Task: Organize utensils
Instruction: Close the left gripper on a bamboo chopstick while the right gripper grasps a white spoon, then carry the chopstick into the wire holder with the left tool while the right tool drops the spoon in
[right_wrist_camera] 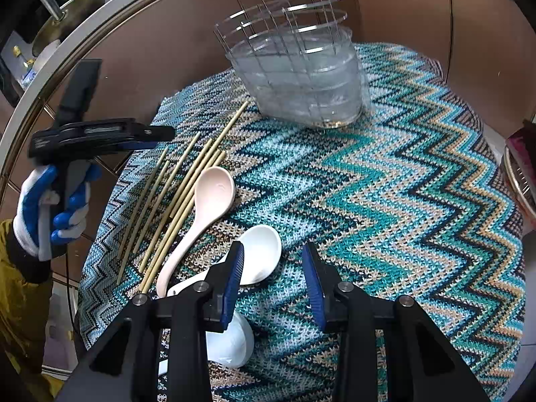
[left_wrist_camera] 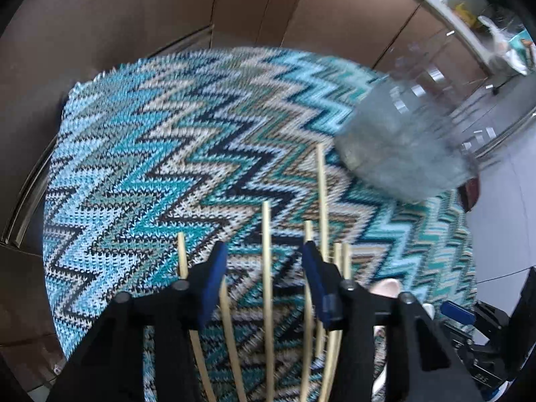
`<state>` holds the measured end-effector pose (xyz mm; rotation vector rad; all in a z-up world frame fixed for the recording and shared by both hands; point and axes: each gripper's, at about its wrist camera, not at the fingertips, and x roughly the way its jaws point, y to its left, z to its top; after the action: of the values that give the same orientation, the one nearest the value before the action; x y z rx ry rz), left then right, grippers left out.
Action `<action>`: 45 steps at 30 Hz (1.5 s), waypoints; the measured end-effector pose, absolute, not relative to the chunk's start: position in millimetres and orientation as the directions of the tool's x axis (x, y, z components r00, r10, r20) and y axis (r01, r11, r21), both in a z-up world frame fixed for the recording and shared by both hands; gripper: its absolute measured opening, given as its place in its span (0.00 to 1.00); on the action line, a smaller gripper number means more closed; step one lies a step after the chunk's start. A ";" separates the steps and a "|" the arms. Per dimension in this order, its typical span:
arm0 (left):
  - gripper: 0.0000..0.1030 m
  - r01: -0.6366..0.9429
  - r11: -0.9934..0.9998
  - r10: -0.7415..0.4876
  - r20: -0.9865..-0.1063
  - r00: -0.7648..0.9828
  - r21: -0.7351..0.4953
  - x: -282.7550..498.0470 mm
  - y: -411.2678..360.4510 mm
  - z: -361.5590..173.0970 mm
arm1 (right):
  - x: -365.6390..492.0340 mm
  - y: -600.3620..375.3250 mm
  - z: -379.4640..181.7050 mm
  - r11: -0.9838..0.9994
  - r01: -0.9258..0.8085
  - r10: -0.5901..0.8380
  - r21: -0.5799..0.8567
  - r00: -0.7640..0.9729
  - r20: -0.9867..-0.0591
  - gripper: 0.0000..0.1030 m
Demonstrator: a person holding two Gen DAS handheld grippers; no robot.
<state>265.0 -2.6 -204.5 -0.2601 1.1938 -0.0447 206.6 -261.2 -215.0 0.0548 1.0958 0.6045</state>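
Several bamboo chopsticks [right_wrist_camera: 174, 201] lie side by side on the zigzag cloth [right_wrist_camera: 402, 201], left of a pink ceramic spoon [right_wrist_camera: 204, 207]. Two white spoons [right_wrist_camera: 261, 254] lie near my right gripper [right_wrist_camera: 273, 281], which is open and empty just above them. A wire utensil holder with a clear liner [right_wrist_camera: 301, 77] stands at the cloth's far side. My left gripper [left_wrist_camera: 263, 268] hovers open over the chopsticks [left_wrist_camera: 266, 268], holding nothing; it also shows in the right wrist view [right_wrist_camera: 147, 137]. The holder [left_wrist_camera: 402, 147] is blurred at its right.
The cloth [left_wrist_camera: 167, 134] covers a round table with brown cabinet panels [left_wrist_camera: 134, 10] behind. A metal rail [right_wrist_camera: 100, 16] curves at the left. A pink-lined basket [right_wrist_camera: 522, 167] sits at the right edge.
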 end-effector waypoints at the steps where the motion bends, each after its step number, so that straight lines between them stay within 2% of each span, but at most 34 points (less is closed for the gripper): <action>1: 0.40 -0.108 0.969 -0.171 -0.915 0.364 -0.224 267.0 -1.4 -208.1 | 208.2 -261.6 -217.6 0.837 -0.430 0.487 0.337 0.306 -0.818 0.32; 6: 0.24 -0.099 0.964 -0.200 -0.916 0.348 -0.248 273.2 -0.5 -219.5 | 215.8 -257.9 -228.0 0.827 -0.443 0.493 0.347 0.274 -0.826 0.27; 12: 0.16 -0.048 0.974 -0.192 -0.922 0.337 -0.221 276.9 -7.4 -223.6 | 222.6 -251.8 -237.3 0.799 -0.483 0.513 0.359 0.234 -0.826 0.21; 20: 0.10 -0.025 0.970 -0.219 -0.917 0.334 -0.241 294.0 -9.7 -224.5 | 238.3 -243.3 -250.4 0.738 -0.546 0.551 0.397 0.148 -0.821 0.11; 24: 0.05 -0.040 0.963 -0.239 -0.909 0.343 -0.268 297.9 2.7 -226.9 | 236.3 -240.1 -238.6 0.734 -0.567 0.550 0.373 0.175 -0.816 0.08; 29: 0.05 -0.062 0.963 -0.217 -0.895 0.390 -0.261 289.2 2.7 -218.8 | 226.4 -238.9 -217.5 0.743 -0.592 0.536 0.314 0.243 -0.809 0.04; 32: 0.05 -0.071 0.948 -0.244 -0.848 0.470 -0.312 272.8 4.5 -192.2 | 217.3 -241.2 -196.6 0.768 -0.591 0.507 0.245 0.329 -0.797 0.05; 39: 0.05 -0.007 0.924 -0.271 -0.668 0.693 -0.383 224.3 1.4 -96.3 | 185.9 -249.6 -131.2 0.819 -0.570 0.424 0.065 0.524 -0.738 0.05; 45: 0.05 0.056 0.914 -0.282 -0.531 0.799 -0.402 226.0 -16.0 -35.7 | 188.6 -258.8 -70.3 0.845 -0.533 0.392 -0.030 0.658 -0.643 0.05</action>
<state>226.0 -16.0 -35.7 -0.3815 0.6219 -0.1862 188.6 -258.8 -70.3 -0.2246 0.6709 0.5288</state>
